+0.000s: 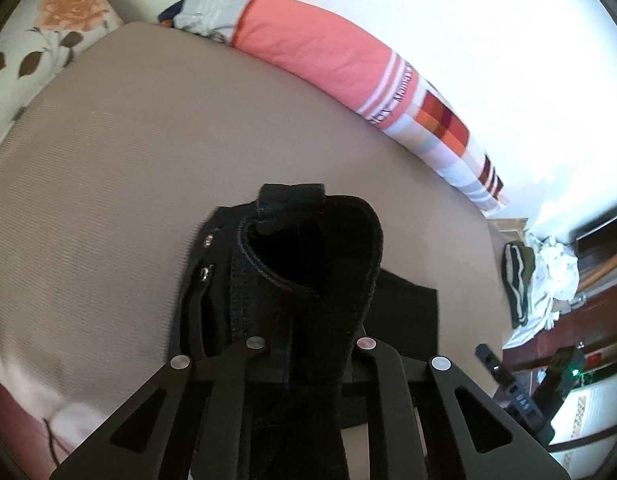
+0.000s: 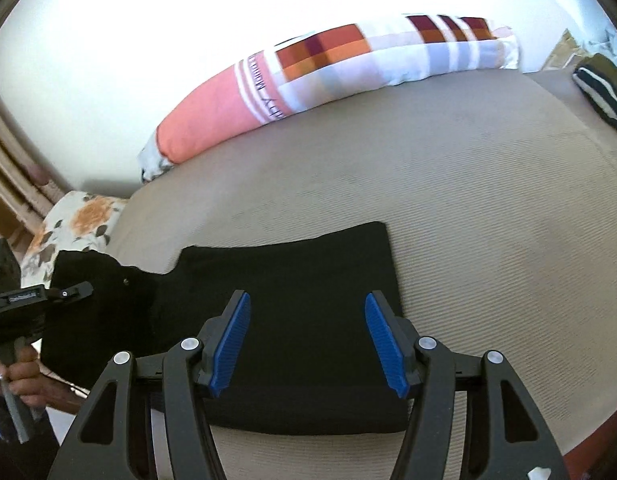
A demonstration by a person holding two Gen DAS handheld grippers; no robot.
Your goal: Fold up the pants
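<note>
In the left wrist view, the left claw (image 1: 308,344) is clamped on the waistband end of the black pants (image 1: 308,264), lifted at lower centre above the taupe bed (image 1: 108,160). In the right wrist view, the right claw (image 2: 307,344) stands wide apart over the folded pants (image 2: 292,276), lying flat at centre; a striped pillow (image 2: 308,76) lies along the top.

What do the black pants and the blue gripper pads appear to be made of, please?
The black pants look like denim: matte, thick stitched seams, metal rivets. The blue pads on the open right gripper seem ribbed rubber or plastic, judging by fine ridges; which one is unclear.
</note>
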